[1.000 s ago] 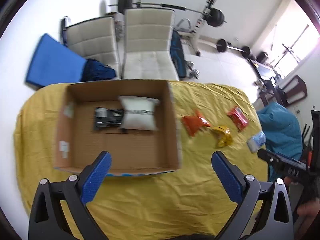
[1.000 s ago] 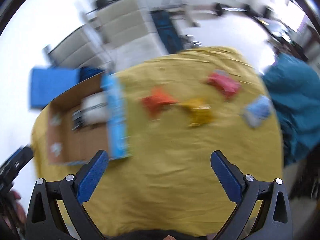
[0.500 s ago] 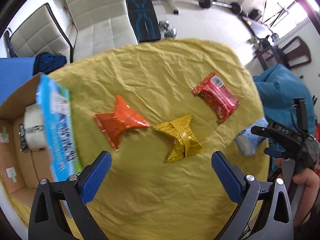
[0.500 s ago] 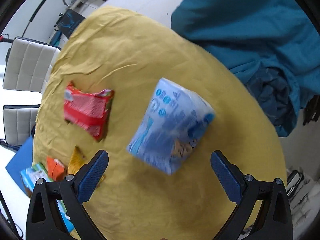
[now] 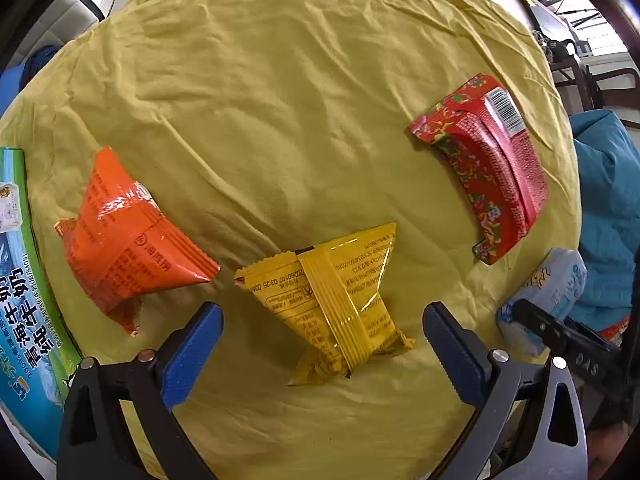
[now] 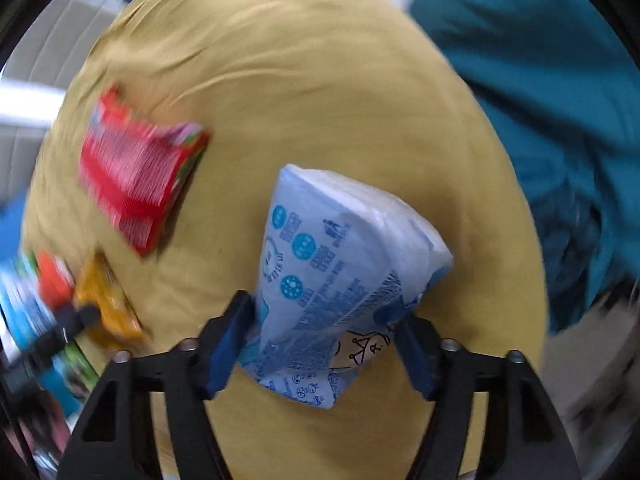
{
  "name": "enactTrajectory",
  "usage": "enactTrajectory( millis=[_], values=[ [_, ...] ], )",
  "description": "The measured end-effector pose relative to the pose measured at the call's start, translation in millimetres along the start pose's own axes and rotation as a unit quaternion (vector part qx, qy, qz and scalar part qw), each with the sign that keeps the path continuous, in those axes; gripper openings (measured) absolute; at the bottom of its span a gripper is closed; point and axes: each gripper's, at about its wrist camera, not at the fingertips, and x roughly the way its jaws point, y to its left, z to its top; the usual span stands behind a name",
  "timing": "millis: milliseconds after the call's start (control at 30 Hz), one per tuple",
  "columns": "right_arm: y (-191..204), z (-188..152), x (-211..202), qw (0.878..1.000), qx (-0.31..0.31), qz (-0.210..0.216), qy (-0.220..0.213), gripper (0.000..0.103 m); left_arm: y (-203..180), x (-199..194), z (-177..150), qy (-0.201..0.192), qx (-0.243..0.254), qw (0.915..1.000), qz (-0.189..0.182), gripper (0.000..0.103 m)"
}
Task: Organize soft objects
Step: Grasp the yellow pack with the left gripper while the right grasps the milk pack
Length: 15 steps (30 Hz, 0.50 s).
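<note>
My left gripper [image 5: 322, 316] is open, its blue fingers either side of a yellow snack packet [image 5: 336, 300] on the yellow cloth. An orange packet [image 5: 124, 240] lies to its left and a red packet [image 5: 488, 164] to its right. My right gripper [image 6: 324, 312] is shut on a pale blue tissue pack [image 6: 336, 272], squeezing its near end; the pack also shows in the left wrist view [image 5: 548, 292]. The red packet [image 6: 136, 176] and the yellow packet [image 6: 108, 308] appear blurred at the left of the right wrist view.
The printed flap of the cardboard box [image 5: 24, 304] stands at the left edge. A teal beanbag [image 6: 560, 92] sits beyond the table's right rim. The round table with its yellow cloth [image 5: 300, 80] stretches behind the packets.
My left gripper has moved from over the box down to the yellow packet. My right gripper has swung to the tissue pack and closed on it.
</note>
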Motion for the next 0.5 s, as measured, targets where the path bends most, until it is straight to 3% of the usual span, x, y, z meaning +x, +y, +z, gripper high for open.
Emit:
enactTrajectory(
  millis=[67,200,300,500],
  values=[
    [5.2,1.4,-0.9,1.000,-0.025,-0.011,0.007,0.066,-3.9,6.6,0.2,0.005,0.002,1.0000,0.003,0.102],
    [-2.5,8.3,-0.7,1.000,0.011,-0.010,0.005,0.067,-8.2,18.6,1.8,0.015,-0.001,0.9999,-0.007,0.099],
    [-12.1,14.4,1.8,0.999,0.036,-0.013,-0.003,0.066,-10.4,26.6,2.8,0.022,0.001,0.9997,-0.013,0.080],
    [-7.3,7.8,2.6,0.999,0.021,-0.027,-0.017,0.051,-23.1,36.1,-13.6,0.016,0.015,0.9997,0.004,0.047]
  ],
)
